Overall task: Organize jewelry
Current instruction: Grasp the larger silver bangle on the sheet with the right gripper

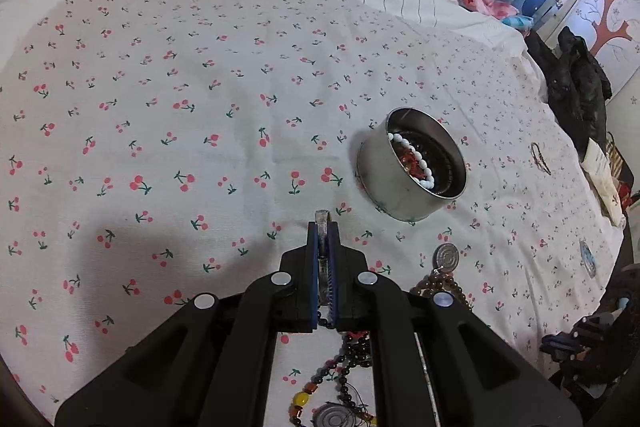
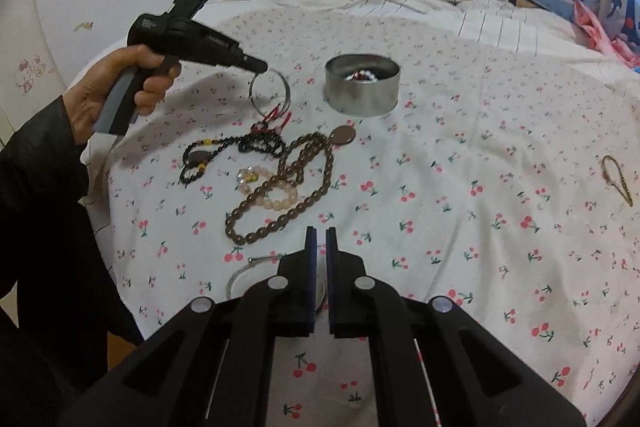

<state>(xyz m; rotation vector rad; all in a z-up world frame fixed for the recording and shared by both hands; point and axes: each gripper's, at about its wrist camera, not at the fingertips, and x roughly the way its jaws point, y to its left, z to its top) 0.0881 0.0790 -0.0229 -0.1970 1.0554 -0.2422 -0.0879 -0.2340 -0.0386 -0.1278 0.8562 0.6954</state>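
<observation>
Left gripper (image 1: 323,227), clamped on a silver bangle (image 2: 269,87) seen edge-on and half hidden between its pads, above the bed (image 1: 160,87); right gripper (image 2: 321,233) slightly parted, empty, over a partly covered hoop (image 2: 240,273); bead necklaces (image 2: 280,187) nearby; tin (image 1: 412,165) holds beaded bracelets.

I count 1 metal tin (image 2: 362,91) on the bed, 2 silver bangles (image 2: 270,91), 1 brown bead necklace (image 2: 280,199), 1 dark bead strand (image 2: 240,149), 1 pale bead bracelet (image 2: 276,193) and 1 thin gold-coloured bracelet (image 2: 618,179). Tin contents cannot be counted.
</observation>
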